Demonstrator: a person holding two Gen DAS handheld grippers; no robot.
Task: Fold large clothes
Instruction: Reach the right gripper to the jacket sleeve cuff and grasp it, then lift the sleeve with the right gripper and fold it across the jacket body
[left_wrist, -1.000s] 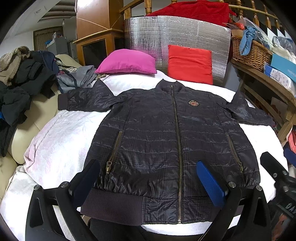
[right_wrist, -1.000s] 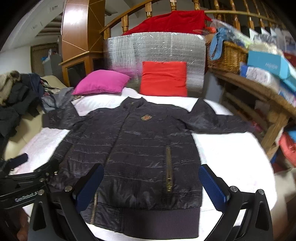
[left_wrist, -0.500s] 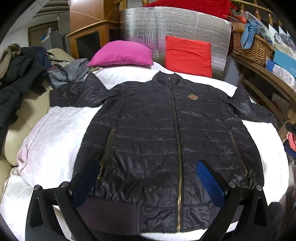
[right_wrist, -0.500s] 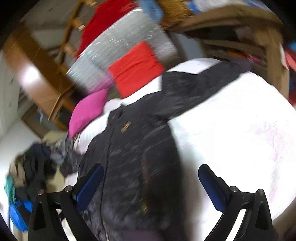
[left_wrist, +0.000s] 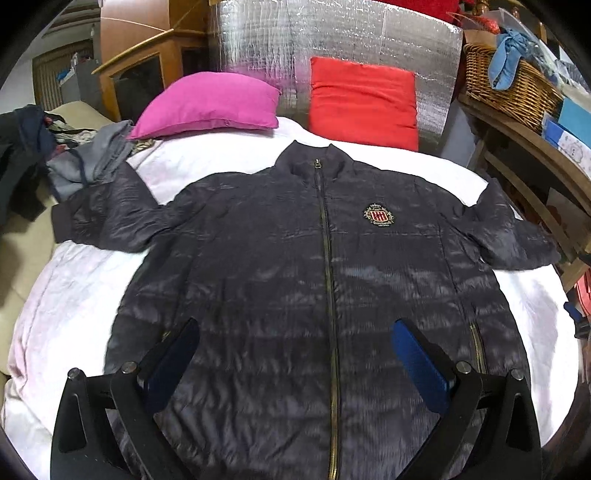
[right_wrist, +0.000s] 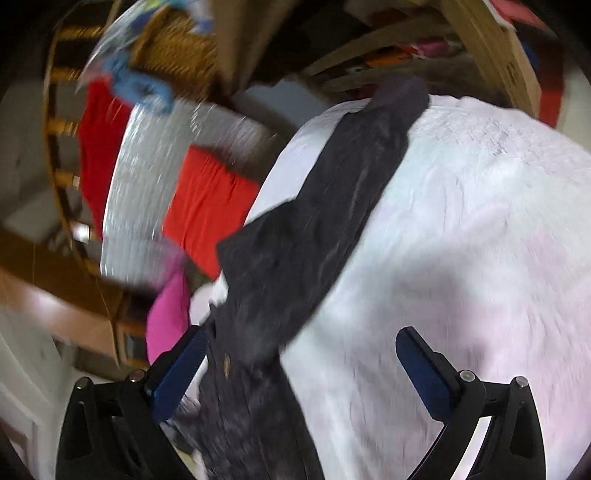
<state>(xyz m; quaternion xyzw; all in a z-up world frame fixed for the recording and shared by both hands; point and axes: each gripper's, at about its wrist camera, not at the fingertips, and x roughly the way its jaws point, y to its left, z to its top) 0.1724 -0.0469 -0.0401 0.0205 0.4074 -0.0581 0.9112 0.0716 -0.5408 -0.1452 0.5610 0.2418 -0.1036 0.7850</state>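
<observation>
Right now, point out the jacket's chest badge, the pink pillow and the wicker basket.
chest badge (left_wrist: 379, 215), left wrist view, centre of the embroidered crest.
pink pillow (left_wrist: 210, 101), left wrist view, middle of its top face.
wicker basket (left_wrist: 517, 86), left wrist view, woven side wall.

— Is any writing showing that can be read?

— Hardly any. The dark navy quilted zip-up jacket (left_wrist: 280, 280) is carrying a small embroidered crest badge with red and gold stripes (left_wrist: 379, 215) on its chest, and a thin line of lettering is sitting under it, but it is too small to make out.

— And the right wrist view?

— That one is blurring heavily; nothing legible is showing there.

— Anything on the pale blue cardboard boxes (left_wrist: 572, 125) at the right edge?

— Only a faint printed pattern is appearing, no words or numbers.
</observation>
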